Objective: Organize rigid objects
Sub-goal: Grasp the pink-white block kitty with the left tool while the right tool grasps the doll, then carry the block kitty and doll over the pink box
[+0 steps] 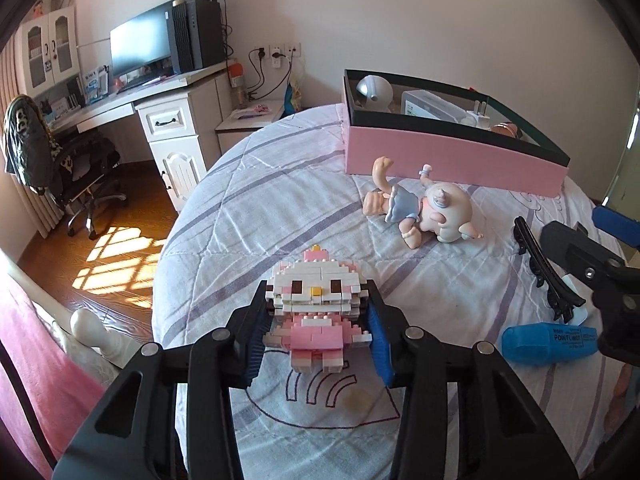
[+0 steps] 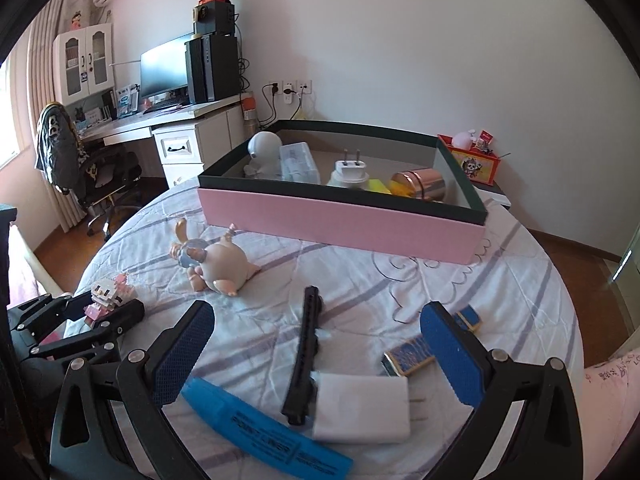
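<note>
Stretching ahead of both claws, the bed quilt [image 2: 360,280] carries everything. Beyond the right gripper [image 2: 320,356], at the far side, sits the pink box [image 2: 340,220], already holding a plug, a copper tin and a round white gadget. The right gripper's fingers stand wide apart, framing a white charger [image 2: 360,408], a black hair clip [image 2: 306,356] and a blue highlighter [image 2: 264,436] near its left finger. Off to its left, the left gripper [image 1: 316,340] is clamped on the brick kitty figure [image 1: 314,312]. A pig-like doll [image 1: 424,212] lies on its side ahead of that claw, just short of the box.
</note>
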A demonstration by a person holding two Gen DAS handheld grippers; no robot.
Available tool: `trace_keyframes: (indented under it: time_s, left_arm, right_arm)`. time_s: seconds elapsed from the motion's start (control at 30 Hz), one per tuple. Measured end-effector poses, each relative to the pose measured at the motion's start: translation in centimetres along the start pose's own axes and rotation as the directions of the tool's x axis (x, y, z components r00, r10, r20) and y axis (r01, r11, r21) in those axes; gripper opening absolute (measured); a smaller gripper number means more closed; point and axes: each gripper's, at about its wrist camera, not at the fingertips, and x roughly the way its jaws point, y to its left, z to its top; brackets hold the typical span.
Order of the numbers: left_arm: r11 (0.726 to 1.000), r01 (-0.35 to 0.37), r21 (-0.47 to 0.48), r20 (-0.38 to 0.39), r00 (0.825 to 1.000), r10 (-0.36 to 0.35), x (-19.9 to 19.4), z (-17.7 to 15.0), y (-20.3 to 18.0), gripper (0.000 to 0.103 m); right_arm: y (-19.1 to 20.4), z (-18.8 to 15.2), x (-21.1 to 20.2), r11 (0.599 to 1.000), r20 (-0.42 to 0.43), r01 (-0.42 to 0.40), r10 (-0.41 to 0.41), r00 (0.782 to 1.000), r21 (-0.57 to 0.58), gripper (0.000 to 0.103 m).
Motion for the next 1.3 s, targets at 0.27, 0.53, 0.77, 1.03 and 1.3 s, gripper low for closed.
trace_keyframes:
  time_s: [0.27,0.53,0.77,1.03,1.3]
  left_arm:
    - [0.999,-0.035,-0.027,0.020,0.999,0.035,-0.5,1.1,2.3,0.044]
    - [0.999,-0.045,-0.011,0.007,0.999,0.045,1.1,2.3,2.6,0.044]
    - [0.999,-0.044,0.003,0.019,0.999,0.044,0.7,3.1,1.8,0.044]
    - [0.999,-0.045,0.011,0.106,0.993,0.044,-3.3,3.8,-0.1,0.044]
    - [0.999,-0.046,0.026,0.246,0.969,0.038,-10.2,4.3,-3.4,0.044]
  right_arm:
    - [4.6,2.9,5.0,0.990,-0.099,-0.123,0.116,0.988,-0.069,0.103]
    - [5.3,3.8,10.2,0.980,-0.222,-0.197,0.185,0.957,-0.035,0.085]
    - [5.1,3.4,9.8,0.968,-0.205,-0.247,0.234,0.950,-0.038,0.075]
    - [2.2,3.1,4.5,0.980,-0.058,-0.200,0.199,0.978,-0.003,0.075]
    - [-1.1,2.5,-4.1,0.987,0.101,-0.158,0.154,0.983,0.035,0.075]
